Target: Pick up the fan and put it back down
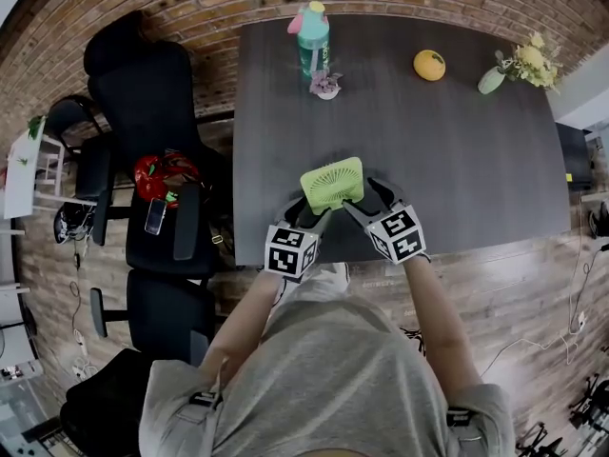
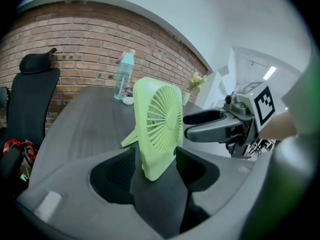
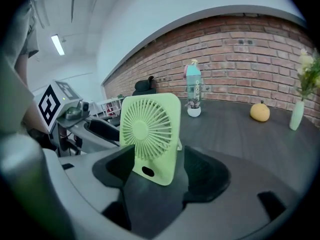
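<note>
- Bracketing the fan [image 1: 332,184], my left gripper [image 2: 152,171] and right gripper [image 3: 160,173] have their jaws spread wide, pads clear of its sides.
- The fan stands propped on its kickstand [image 2: 129,138], near the table's [image 1: 457,160] front edge.
- Hazard, as I judge it: drawing either jaw back askew could clip the light frame, toppling it or nudging it edgeward.

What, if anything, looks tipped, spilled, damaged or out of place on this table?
Nothing stands out. The fan stands upright on its stand near the front edge of the table. The bottle, small plant pot, orange fruit and flower vase sit along the far side. No spill shows.
</note>
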The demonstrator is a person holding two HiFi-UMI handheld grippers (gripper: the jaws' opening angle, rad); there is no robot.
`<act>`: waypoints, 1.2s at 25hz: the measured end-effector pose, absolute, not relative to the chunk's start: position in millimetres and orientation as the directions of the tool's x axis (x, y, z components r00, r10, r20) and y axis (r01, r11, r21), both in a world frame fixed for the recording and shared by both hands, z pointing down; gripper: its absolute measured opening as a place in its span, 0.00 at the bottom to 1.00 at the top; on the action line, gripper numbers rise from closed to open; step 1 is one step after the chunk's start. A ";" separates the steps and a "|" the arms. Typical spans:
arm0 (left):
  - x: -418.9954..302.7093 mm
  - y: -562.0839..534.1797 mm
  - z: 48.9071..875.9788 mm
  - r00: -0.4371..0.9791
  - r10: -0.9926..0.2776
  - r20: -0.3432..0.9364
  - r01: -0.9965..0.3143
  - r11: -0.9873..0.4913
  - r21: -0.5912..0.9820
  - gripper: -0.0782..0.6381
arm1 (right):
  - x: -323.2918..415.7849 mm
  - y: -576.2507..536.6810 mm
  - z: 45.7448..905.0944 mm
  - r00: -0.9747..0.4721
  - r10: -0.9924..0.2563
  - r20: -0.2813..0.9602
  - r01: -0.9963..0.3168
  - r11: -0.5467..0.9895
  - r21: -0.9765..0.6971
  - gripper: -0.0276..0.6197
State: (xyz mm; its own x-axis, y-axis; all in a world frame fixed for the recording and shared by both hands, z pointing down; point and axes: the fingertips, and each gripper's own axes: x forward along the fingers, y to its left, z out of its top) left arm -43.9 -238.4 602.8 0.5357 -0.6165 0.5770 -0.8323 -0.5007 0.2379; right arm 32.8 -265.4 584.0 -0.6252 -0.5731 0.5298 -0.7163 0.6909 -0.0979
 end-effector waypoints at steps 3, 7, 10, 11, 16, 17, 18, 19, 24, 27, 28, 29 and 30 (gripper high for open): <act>-41.4 -242.4 610.3 0.539 -0.594 0.597 -0.827 -0.509 0.240 0.45 | 29.3 -269.0 592.7 -0.641 -0.538 0.548 -0.692 0.714 -0.108 0.50; -38.0 -245.7 615.4 0.552 -0.576 0.603 -0.819 -0.511 0.262 0.45 | 22.5 -270.1 603.2 -0.655 -0.493 0.572 -0.658 0.744 -0.112 0.50; -38.2 -249.3 616.4 0.547 -0.582 0.602 -0.823 -0.505 0.260 0.42 | 20.8 -272.9 608.3 -0.650 -0.491 0.581 -0.659 0.744 -0.108 0.49; -37.9 -250.0 616.5 0.546 -0.583 0.602 -0.823 -0.508 0.255 0.38 | 20.2 -273.8 609.1 -0.649 -0.491 0.580 -0.660 0.743 -0.110 0.49; -37.8 -250.0 616.9 0.558 -0.574 0.599 -0.814 -0.517 0.263 0.34 | 18.8 -277.3 609.1 -0.649 -0.507 0.567 -0.679 0.723 -0.129 0.48; -37.9 -249.7 617.1 0.560 -0.572 0.600 -0.813 -0.518 0.265 0.34 | 18.8 -277.2 609.1 -0.648 -0.510 0.566 -0.682 0.720 -0.131 0.48; -37.9 -249.4 617.3 0.560 -0.570 0.601 -0.813 -0.519 0.266 0.34 | 18.9 -277.0 609.2 -0.647 -0.512 0.565 -0.684 0.717 -0.134 0.48; -37.9 -249.2 617.4 0.560 -0.570 0.602 -0.813 -0.519 0.265 0.34 | 18.9 -276.8 609.4 -0.646 -0.513 0.565 -0.686 0.714 -0.136 0.48; -37.6 -250.9 615.6 0.553 -0.571 0.607 -0.814 -0.526 0.246 0.33 | 20.0 -277.7 608.6 -0.640 -0.517 0.568 -0.702 0.695 -0.158 0.48; -35.8 -252.6 609.8 0.562 -0.567 0.602 -0.806 -0.540 0.243 0.33 | 22.2 -278.0 604.1 -0.635 -0.534 0.558 -0.717 0.676 -0.170 0.48; -35.1 -253.6 607.0 0.564 -0.567 0.600 -0.803 -0.546 0.239 0.33 | 23.2 -278.5 601.5 -0.633 -0.541 0.553 -0.722 0.670 -0.171 0.48; -34.1 -254.7 604.0 0.566 -0.568 0.598 -0.801 -0.552 0.233 0.33 | 24.4 -279.2 598.5 -0.631 -0.549 0.548 -0.727 0.665 -0.170 0.48; -33.0 -256.1 601.0 0.568 -0.569 0.595 -0.798 -0.557 0.228 0.33 | 25.7 -280.2 595.4 -0.629 -0.557 0.543 -0.731 0.662 -0.168 0.48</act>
